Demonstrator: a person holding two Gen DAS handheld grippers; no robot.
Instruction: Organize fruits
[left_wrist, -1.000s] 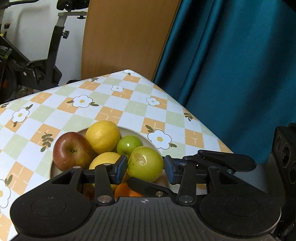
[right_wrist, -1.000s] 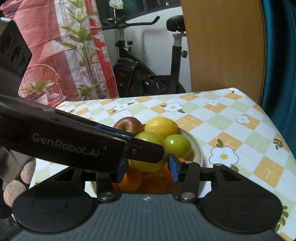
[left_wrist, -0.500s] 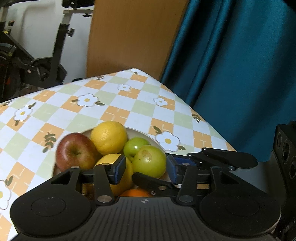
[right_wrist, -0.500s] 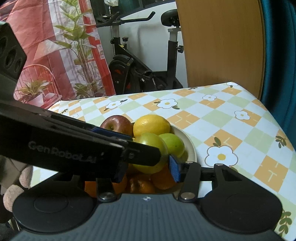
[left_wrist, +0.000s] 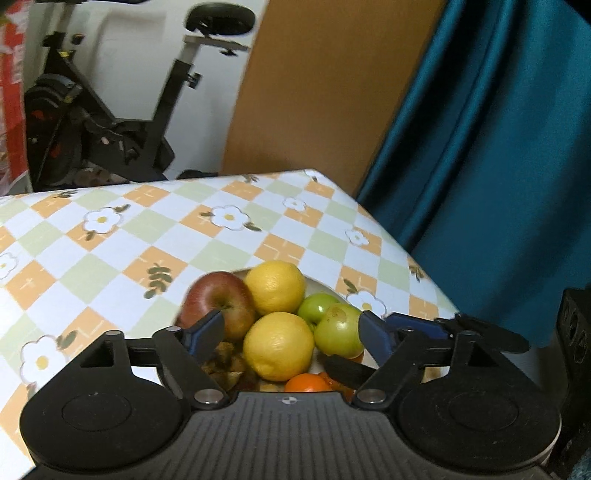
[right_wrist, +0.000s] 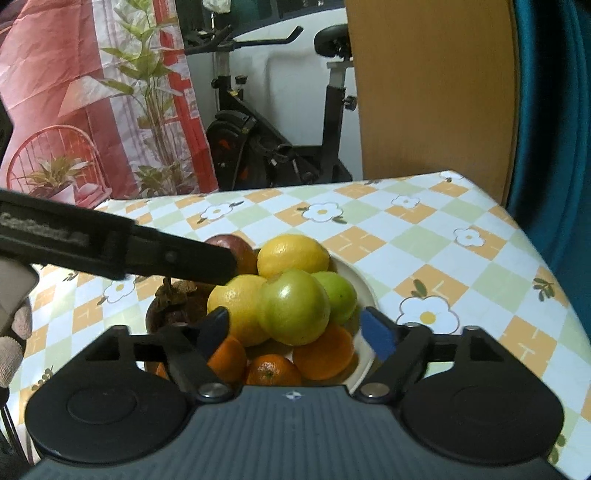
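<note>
Both grippers spread wide, nothing clamped; both sets of jaws have just been opening. Left gripper (left_wrist: 291, 332) has the near lemon (left_wrist: 277, 345) and the big green apple (left_wrist: 339, 334) in the gap between its blue pads, pads clear of both. Right gripper (right_wrist: 295, 328) frames the same big green apple (right_wrist: 293, 306) from its side, pads apart and not pressing on it.

Fruit is all heaped in one white plate (right_wrist: 364, 291) on the table (right_wrist: 424, 236). In the right wrist view: second lemon (right_wrist: 292, 255) at 12 o'clock of the pile, smaller green apple (right_wrist: 338, 293) at 2 o'clock, red apple (left_wrist: 218, 304) at 10 o'clock, half hidden by the left gripper's finger, oranges (right_wrist: 323, 352) at 6 o'clock under the big green apple. Brown wrinkled stuff (right_wrist: 181, 295) at 9 o'clock, can't tell what. Gloved hand (right_wrist: 13, 332) at the left edge.
</note>
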